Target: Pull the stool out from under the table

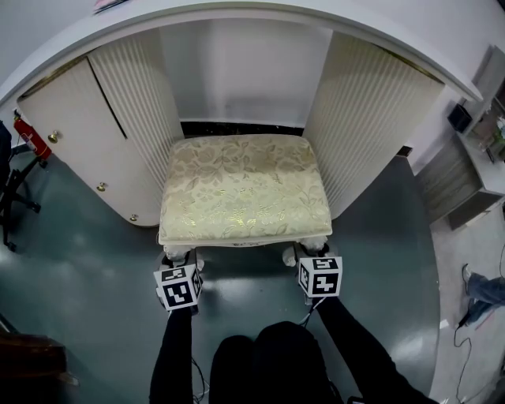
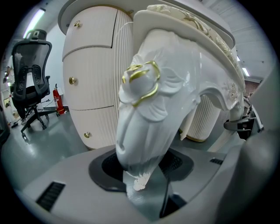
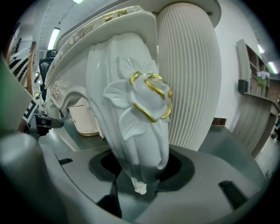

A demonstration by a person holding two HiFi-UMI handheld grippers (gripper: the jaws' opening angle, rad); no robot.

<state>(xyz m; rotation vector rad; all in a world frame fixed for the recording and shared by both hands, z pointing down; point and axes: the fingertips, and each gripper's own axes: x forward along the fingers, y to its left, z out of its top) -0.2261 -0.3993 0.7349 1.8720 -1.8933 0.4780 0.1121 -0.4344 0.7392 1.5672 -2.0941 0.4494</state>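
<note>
Arms [image 1: 175,351] extended forward, left gripper [image 1: 180,259], right gripper [image 1: 309,254], each clamping a stool leg [image 2: 144,113]

1. Stool [image 1: 245,185] on floor [image 1: 79,268], in knee gap of counter [image 1: 260,17], btwn L pedestal [image 1: 142,102] & R pedestal [image 1: 371,118].
2. Cabinet doors [image 1: 67,134] just left of L pedestal. Fire extinguisher [image 1: 30,138] & office chair [image 2: 28,83] further left, well apart from stool.
3. Shelf unit [image 1: 473,170] far right, beyond R pedestal.
4. L claw [image 1: 178,260] clamped round stool's front-left leg [image 2: 144,113], R claw [image 1: 314,254] round front-right leg [image 3: 140,109]. Both at stool's near edge, nearest the person.
</note>
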